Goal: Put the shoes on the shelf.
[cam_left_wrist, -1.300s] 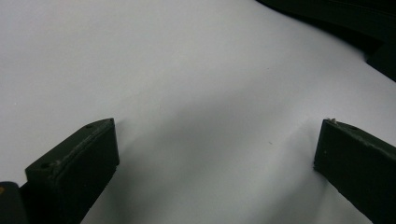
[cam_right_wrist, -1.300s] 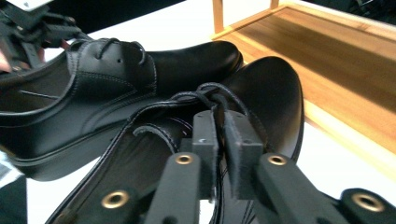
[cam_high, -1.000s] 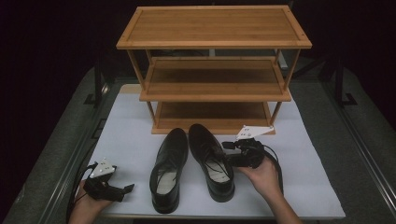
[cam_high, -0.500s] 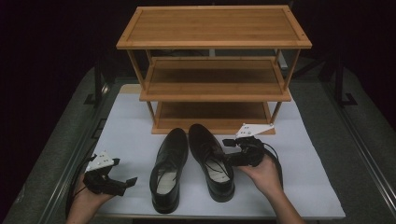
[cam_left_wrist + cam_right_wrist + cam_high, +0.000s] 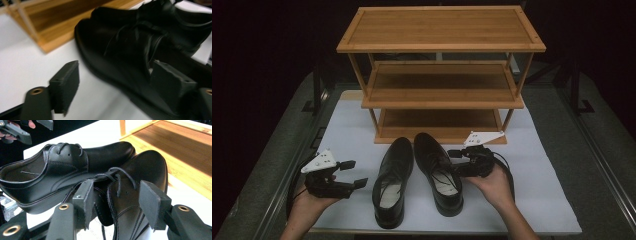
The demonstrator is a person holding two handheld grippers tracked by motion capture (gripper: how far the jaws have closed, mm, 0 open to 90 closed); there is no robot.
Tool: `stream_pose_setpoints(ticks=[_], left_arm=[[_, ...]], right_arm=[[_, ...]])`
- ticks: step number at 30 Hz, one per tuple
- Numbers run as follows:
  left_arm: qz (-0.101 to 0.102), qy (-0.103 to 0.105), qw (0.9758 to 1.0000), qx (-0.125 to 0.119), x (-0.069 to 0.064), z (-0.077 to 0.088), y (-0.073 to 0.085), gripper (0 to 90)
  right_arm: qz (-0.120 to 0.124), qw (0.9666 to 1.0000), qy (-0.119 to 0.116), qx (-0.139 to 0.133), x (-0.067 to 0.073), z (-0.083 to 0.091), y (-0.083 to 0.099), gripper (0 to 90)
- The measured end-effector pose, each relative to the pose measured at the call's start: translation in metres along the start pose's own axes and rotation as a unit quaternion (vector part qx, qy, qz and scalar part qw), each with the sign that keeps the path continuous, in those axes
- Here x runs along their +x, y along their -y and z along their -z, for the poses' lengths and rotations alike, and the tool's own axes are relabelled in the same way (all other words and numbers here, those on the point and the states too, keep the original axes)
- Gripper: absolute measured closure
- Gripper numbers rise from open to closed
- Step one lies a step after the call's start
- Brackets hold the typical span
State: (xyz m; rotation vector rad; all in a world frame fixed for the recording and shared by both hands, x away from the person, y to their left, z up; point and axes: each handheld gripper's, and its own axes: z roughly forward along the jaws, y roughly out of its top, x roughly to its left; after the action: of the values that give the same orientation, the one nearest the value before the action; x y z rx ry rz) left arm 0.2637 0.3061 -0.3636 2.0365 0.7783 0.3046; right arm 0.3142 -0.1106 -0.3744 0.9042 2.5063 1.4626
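Two black lace-up shoes lie side by side on a white mat [image 5: 347, 130], toes toward a bamboo shoe rack [image 5: 442, 92]. My left gripper [image 5: 353, 173] hovers above the mat, left of the left shoe [image 5: 392, 185] and apart from it. Its jaws have just been closing, and they stand open with nothing between them. In the left gripper view that shoe [image 5: 120, 45] lies beyond my left gripper [image 5: 117, 92]. My right gripper [image 5: 454, 162] sits at the right shoe's [image 5: 437, 170] side. Its jaws have just been closing and straddle the laced upper [image 5: 125, 192], the right pad [image 5: 153, 205] still off the leather.
The rack has three empty shelves; its lowest one [image 5: 439, 120] sits just behind the shoe toes. Grey table surface [image 5: 572, 150] borders the mat on both sides. Bare mat lies right of the right shoe and behind the left gripper.
My left gripper has risen off the mat and drifted toward the left shoe, its jaws a little narrower. The right hand and both shoes have stayed put.
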Motion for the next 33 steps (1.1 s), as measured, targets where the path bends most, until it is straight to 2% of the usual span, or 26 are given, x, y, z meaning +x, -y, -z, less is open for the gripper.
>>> stream_pose_setpoints(ticks=[7, 11, 14, 18, 23, 25, 29, 33], left_arm=[[-0.019, 0.035, 0.9992, 0.001, -0.007, -0.015, -0.014, 38.2], [-0.031, 0.052, 0.9982, 0.002, -0.014, -0.027, -0.024, 42.8], [-0.043, 0.057, 0.9974, 0.003, -0.016, -0.034, -0.030, 46.1], [-0.047, 0.057, 0.9973, 0.008, -0.016, -0.043, -0.033, 50.5], [-0.045, 0.049, 0.9977, 0.009, -0.014, -0.046, -0.029, 55.8], [-0.037, 0.057, 0.9976, 0.006, -0.012, -0.047, -0.026, 56.4], [-0.037, 0.065, 0.9971, 0.010, -0.013, -0.050, -0.022, 58.9], [-0.049, 0.061, 0.9965, 0.027, -0.017, -0.054, -0.020, 61.1]], right_arm=[[-0.004, 0.9999, -0.009, 0.005, -0.001, 0.000, -0.001, 50.2], [-0.005, 0.9999, -0.010, 0.007, -0.001, 0.000, -0.001, 50.4], [-0.004, 0.9999, -0.010, 0.009, 0.000, 0.000, -0.001, 50.9], [-0.006, 0.9999, -0.012, 0.009, -0.001, 0.000, -0.001, 51.0], [-0.008, 0.9998, -0.011, 0.011, -0.002, 0.000, 0.000, 51.3], [-0.011, 0.9998, -0.010, 0.014, -0.002, 0.000, 0.001, 51.4], [-0.015, 0.9996, -0.014, 0.017, -0.004, -0.003, 0.003, 51.4], [-0.015, 0.9994, -0.014, 0.027, -0.005, -0.008, 0.006, 51.4]])
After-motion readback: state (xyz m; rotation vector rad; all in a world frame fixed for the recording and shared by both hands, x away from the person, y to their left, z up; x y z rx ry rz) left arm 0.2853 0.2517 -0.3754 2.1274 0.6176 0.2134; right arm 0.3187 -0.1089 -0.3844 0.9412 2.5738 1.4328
